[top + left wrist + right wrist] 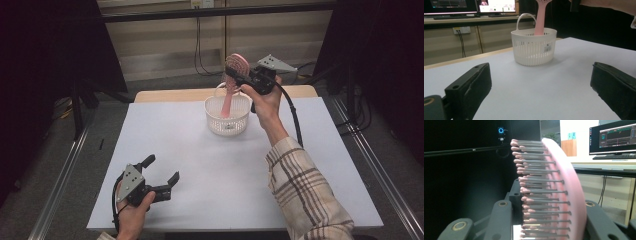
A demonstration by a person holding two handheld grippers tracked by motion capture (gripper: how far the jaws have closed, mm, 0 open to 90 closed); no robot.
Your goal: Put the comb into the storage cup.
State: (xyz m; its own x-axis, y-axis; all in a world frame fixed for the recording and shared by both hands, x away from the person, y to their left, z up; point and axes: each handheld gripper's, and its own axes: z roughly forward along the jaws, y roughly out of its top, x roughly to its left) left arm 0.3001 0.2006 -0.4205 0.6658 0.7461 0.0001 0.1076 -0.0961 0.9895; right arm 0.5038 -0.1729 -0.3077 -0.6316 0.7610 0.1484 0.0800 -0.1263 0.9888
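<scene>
A pink hairbrush (pixel 236 64) with grey pins hangs upright, its handle (pixel 227 102) reaching down into a white slotted basket (pixel 226 124) at the table's far middle. My right gripper (pixel 235 75) is shut on the brush head above the basket. In the right gripper view the brush (pixel 564 190) stands between the two jaws, pins facing left. My left gripper (pixel 161 169) rests open on the table near the front left with nothing between its jaws. In the left gripper view the basket (pixel 534 50) and the brush handle (pixel 540 20) stand straight ahead.
The white table top (pixel 210 170) lies between basket and left gripper. The basket's handle (pixel 525 15) arches over its far rim. Black frame bars and metal rails (pixel 60 175) flank the table. Monitors (pixel 614 137) stand on a desk beyond.
</scene>
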